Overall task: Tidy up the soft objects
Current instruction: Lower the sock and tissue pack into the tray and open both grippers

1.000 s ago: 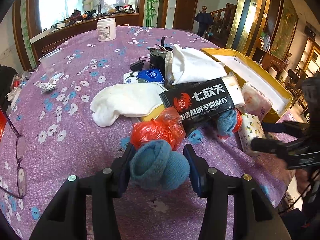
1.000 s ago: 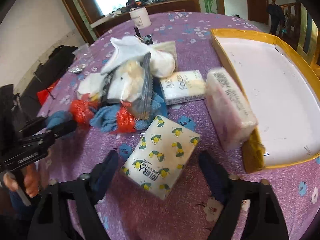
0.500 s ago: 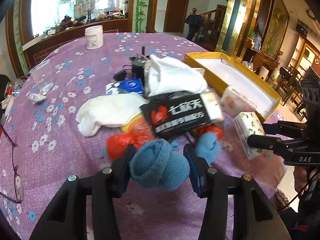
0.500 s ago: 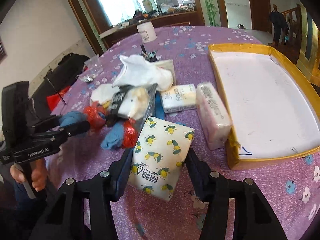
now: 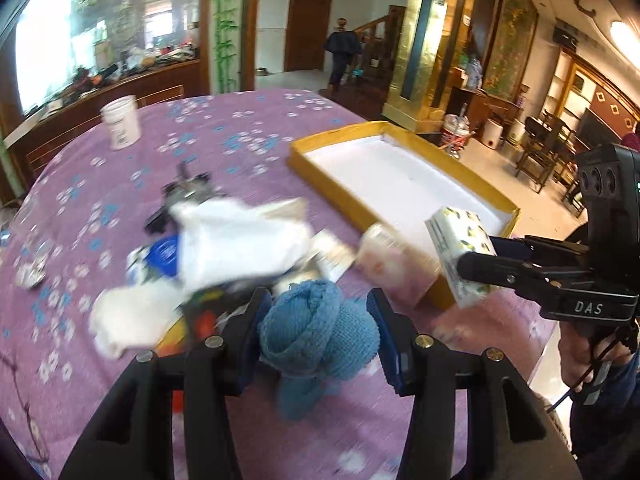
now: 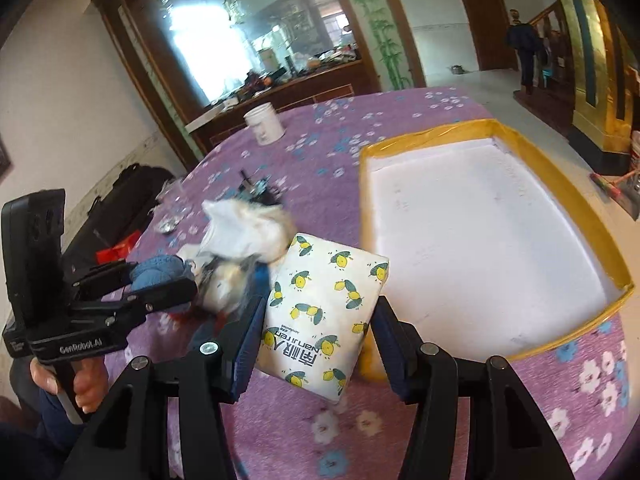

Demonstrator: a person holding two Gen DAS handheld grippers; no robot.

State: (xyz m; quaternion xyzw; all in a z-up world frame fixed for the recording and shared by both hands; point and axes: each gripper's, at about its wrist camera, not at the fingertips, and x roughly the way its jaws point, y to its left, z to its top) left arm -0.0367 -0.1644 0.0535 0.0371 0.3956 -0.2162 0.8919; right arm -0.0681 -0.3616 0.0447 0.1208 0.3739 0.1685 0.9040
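My left gripper is shut on a rolled blue sock and holds it above the purple flowered tablecloth. My right gripper is shut on a white tissue pack with a lemon print, lifted off the table. Each gripper shows in the other's view: the right one with its pack, the left one with its sock. The yellow-rimmed box with a white floor lies just beyond the pack. A heap of white cloth and packets sits in the table's middle.
A pink tissue pack leans against the box's near corner. A white jar stands at the far side of the table. Black cables and small parts lie behind the heap. A person stands by the far door.
Both grippers have risen and swung toward the yellow box. The right gripper closed on the lemon tissue pack and lifted it off the table. The blue sock stayed held.
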